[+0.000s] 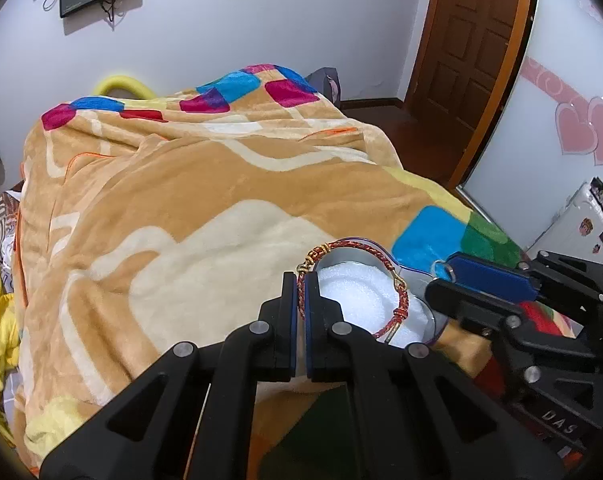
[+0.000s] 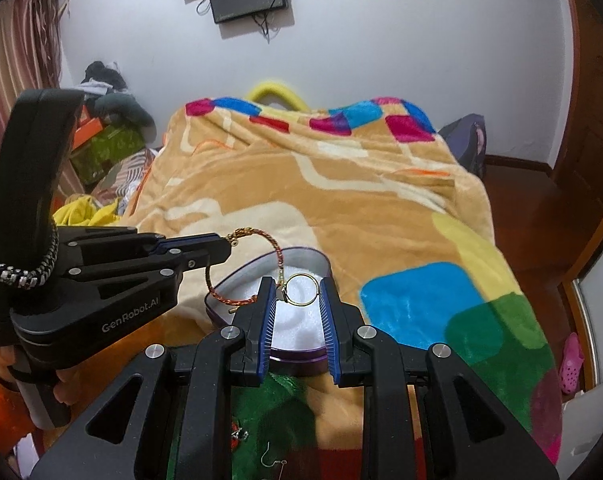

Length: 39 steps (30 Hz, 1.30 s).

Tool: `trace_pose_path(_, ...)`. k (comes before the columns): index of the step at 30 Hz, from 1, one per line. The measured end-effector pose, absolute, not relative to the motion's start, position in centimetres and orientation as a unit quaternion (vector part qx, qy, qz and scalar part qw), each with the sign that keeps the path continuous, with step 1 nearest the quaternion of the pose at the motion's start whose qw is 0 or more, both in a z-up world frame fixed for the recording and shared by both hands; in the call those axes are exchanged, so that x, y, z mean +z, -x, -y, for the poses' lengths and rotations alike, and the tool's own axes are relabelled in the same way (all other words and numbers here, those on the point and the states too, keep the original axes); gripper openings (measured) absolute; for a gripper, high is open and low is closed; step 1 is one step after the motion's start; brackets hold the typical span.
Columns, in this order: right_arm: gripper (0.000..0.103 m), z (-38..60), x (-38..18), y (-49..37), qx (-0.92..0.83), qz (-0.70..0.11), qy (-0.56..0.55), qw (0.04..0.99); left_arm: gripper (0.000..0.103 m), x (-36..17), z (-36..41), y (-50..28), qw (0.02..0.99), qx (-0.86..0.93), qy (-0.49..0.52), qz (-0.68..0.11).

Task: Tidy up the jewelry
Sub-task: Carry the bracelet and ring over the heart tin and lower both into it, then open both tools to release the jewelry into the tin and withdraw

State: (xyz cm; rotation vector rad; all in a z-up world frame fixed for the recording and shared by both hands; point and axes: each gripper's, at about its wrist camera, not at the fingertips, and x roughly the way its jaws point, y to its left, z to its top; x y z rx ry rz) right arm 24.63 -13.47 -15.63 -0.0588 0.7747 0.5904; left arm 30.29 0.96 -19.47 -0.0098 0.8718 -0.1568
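Now the red braided bracelet (image 1: 381, 280) hangs over the open heart-shaped tin (image 2: 237, 286), which sits on the blanket-covered bed (image 1: 181, 184). The left hand-held gripper (image 1: 300, 294) is clamped tight on the bracelet's cord near its gold clasp. The right hand-held gripper (image 2: 297, 292) holds a gold ring (image 2: 301, 289) between its blue pads, jaws narrowly apart around it, above the tin's white foam (image 2: 297, 330). Both pieces dangle close together, so I'd worry the ring snags the bracelet, or a loose grip drops it onto the plush blanket, where small earrings (image 2: 275, 462) already lie.
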Motion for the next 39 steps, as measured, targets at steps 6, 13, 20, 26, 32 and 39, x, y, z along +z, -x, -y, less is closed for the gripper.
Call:
trace_pose_path(6,0.020,13.1,-16.9,-25.7,0.288,-0.396,0.034,0.871,0.001,-20.0,-0.5,-31.0,0.899,-0.084,-0.004,-0.429)
trace_pose_path(13,0.020,12.7,-17.7,-26.2,0.292,-0.411,0.039,0.863,0.001,-20.2,-0.1,-31.1,0.896,-0.094,-0.012,-0.433)
trace_pose_path(20,0.020,12.2,-17.8,-26.1,0.289,-0.413,0.053,0.862,0.002,-20.0,-0.2,-30.9,0.896,-0.102,-0.007,-0.433)
trace_pose_path(26,0.021,12.0,-17.4,-25.9,0.286,-0.412,0.061,0.863,0.008,-19.2,-0.4,-30.2,0.898,-0.103,-0.008,-0.427)
trace_pose_path(32,0.025,12.4,-16.3,-25.1,0.278,-0.399,0.067,0.871,0.015,-17.6,-0.7,-28.8,0.905,-0.096,-0.003,-0.414)
trace_pose_path(39,0.030,13.2,-14.1,-23.4,0.271,-0.378,0.068,0.883,0.033,-15.0,-0.9,-26.3,0.917,-0.087,-0.003,-0.389)
